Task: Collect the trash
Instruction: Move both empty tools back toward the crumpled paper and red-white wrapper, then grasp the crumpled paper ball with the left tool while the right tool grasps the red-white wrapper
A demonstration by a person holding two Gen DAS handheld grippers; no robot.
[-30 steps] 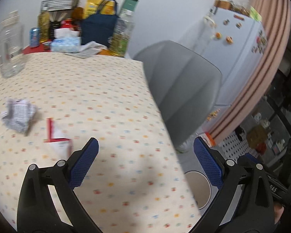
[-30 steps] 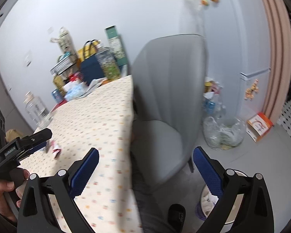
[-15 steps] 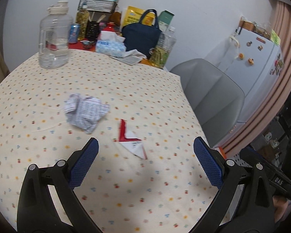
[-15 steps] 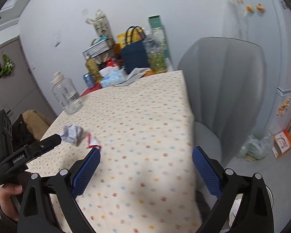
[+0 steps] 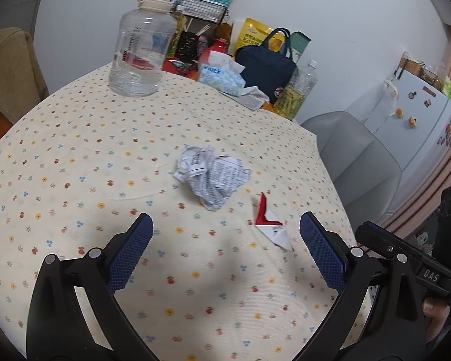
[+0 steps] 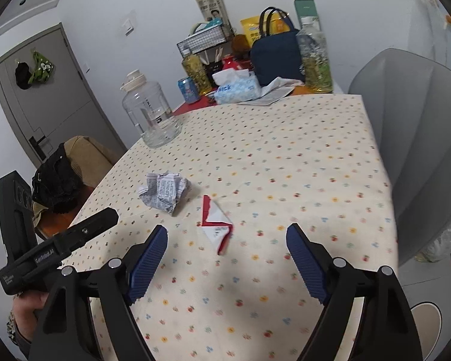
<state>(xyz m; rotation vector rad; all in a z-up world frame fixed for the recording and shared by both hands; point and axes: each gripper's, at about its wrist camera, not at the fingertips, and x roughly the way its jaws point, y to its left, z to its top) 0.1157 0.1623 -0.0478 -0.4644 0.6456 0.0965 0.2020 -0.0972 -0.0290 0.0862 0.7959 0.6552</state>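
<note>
Altogether two scraps — crumpled paper (image 5: 212, 177), wrapper (image 6: 216, 225); left fingers (image 5: 133, 251) spread, right fingers (image 6: 148, 263) closing, empty.

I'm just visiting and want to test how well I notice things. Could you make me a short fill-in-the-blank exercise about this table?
1. The crumpled paper lies on a tablecloth printed with small ____.
2. Beside the paper lies a torn wrapper coloured white and ____.
3. The big clear jug stands ____ on the tablecloth.
4. Nothing is between the pads of the ____ gripper.

Missing words: fruits; red; upright; left
</note>
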